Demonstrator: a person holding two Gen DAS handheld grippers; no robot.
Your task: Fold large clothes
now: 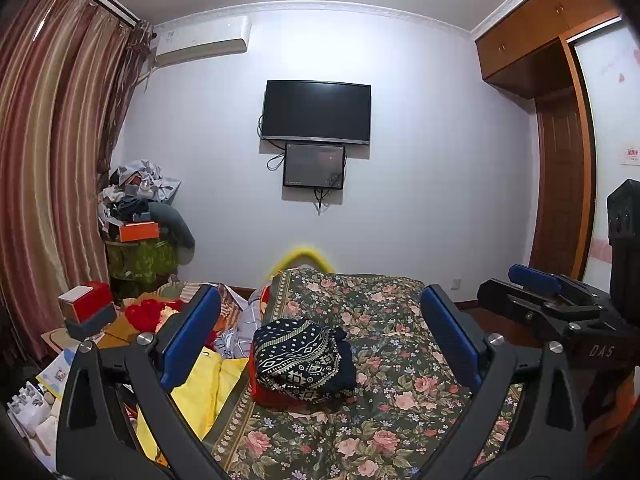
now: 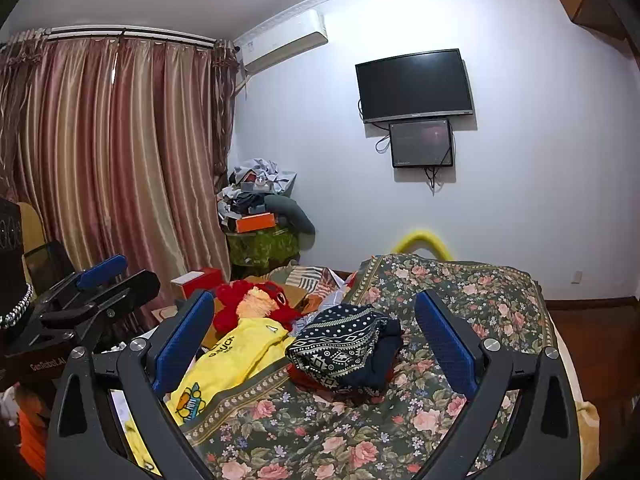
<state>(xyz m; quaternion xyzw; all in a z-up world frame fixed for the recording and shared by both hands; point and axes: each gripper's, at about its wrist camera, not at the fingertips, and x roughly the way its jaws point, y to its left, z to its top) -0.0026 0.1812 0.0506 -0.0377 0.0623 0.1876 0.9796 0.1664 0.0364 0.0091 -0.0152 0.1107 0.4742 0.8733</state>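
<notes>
Yellow garment (image 2: 236,356) crumpled at left, likely next to fold. Left gripper (image 1: 320,336) spread, empty, above floral bedspread (image 1: 384,420). Folded patterned dark garment (image 1: 306,354) stacked mid-bed, seemingly done. Right gripper (image 2: 316,338) spread, empty.

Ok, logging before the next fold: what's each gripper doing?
Left gripper: open, holding nothing.
Right gripper: open, holding nothing.
</notes>
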